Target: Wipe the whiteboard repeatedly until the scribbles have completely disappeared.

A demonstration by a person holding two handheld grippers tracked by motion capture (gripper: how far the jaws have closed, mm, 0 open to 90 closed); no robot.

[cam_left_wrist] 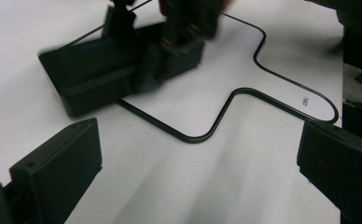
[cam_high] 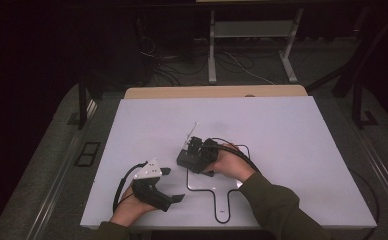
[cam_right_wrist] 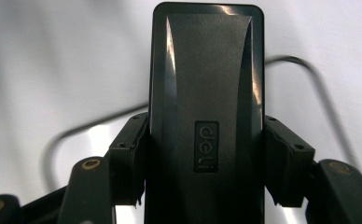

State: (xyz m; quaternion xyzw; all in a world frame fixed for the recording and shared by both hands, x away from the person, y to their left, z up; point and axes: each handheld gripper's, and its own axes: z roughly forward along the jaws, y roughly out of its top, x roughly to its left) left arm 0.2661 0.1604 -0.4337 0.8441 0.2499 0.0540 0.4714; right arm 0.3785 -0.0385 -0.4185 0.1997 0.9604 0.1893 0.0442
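A black oblong device marked "deli" (cam_right_wrist: 202, 93) sits on the white board (cam_high: 282, 130) near its middle, and my right gripper (cam_right_wrist: 202, 158) is shut on its two long sides. From above, the device (cam_high: 188, 160) lies at the top left of a black outline (cam_high: 217, 192) drawn on the board, with the right gripper (cam_high: 198, 150) over it. A thin pale rod (cam_high: 192, 132) sticks up beyond the device. My left gripper (cam_high: 172, 185) rests at the board's front left, open, with nothing between its jaws. In the left gripper view, the device (cam_left_wrist: 100, 77) lies ahead.
The drawn outline (cam_left_wrist: 207, 135) runs across the board between the jaws of the left gripper (cam_left_wrist: 200, 158). A wooden table edge (cam_high: 212, 92) shows behind the board. Beyond it are metal stand legs (cam_high: 212, 55) and cables on a dark floor.
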